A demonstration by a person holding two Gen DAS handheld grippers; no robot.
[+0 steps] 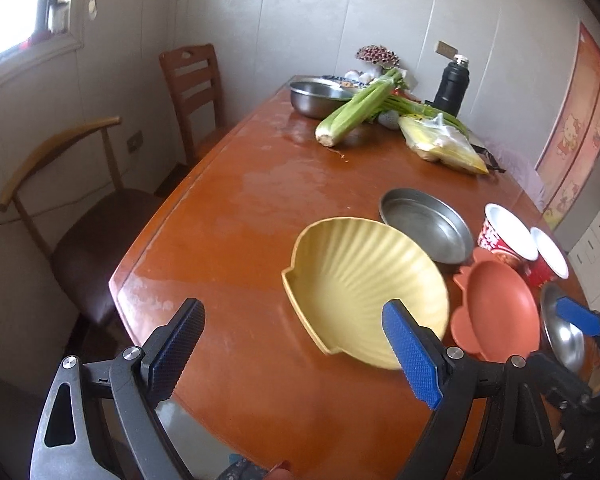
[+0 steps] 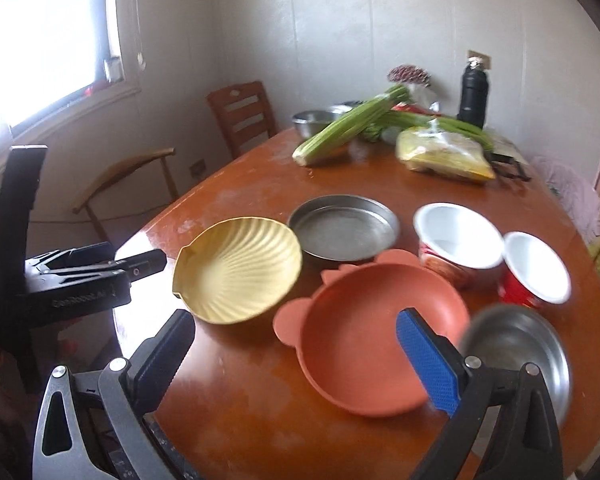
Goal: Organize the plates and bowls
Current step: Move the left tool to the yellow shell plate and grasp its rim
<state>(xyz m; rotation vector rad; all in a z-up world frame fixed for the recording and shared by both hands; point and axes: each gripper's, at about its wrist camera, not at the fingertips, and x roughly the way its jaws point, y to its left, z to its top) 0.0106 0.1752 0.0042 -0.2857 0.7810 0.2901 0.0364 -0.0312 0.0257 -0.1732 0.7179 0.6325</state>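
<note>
Your left claw (image 1: 296, 344) hangs above the near edge of the glossy orange-brown wooden tabletop (image 1: 228, 216), its blue-padded fingers (image 1: 410, 354) spread wide apart and gripping nothing. Your right claw (image 2: 296, 360) is likewise spread wide and empty, low over the near edge.

Just beyond the left claw, at about 1 o'clock, sits the pale yellow scallop-shell plate (image 1: 364, 288), tilted on the tabletop. At its 3 o'clock, just beside it, lies the terracotta-orange plastic dish with small ear-like tabs (image 2: 380, 332), directly ahead of the right claw. At that dish's 3 o'clock is a small shiny steel bowl (image 2: 520, 352), partly hidden behind the right finger.

Farther on, at 12 o'clock from the orange dish, rests a shallow round steel pan (image 2: 344, 226). To its 3 o'clock stand two red paper cups with white insides (image 2: 460, 236), side by side.

Far back lie a celery bunch (image 1: 356, 110), a yellow plastic bag (image 1: 444, 144), a deep steel basin (image 1: 320, 96) and a black flask (image 1: 452, 84).
</note>
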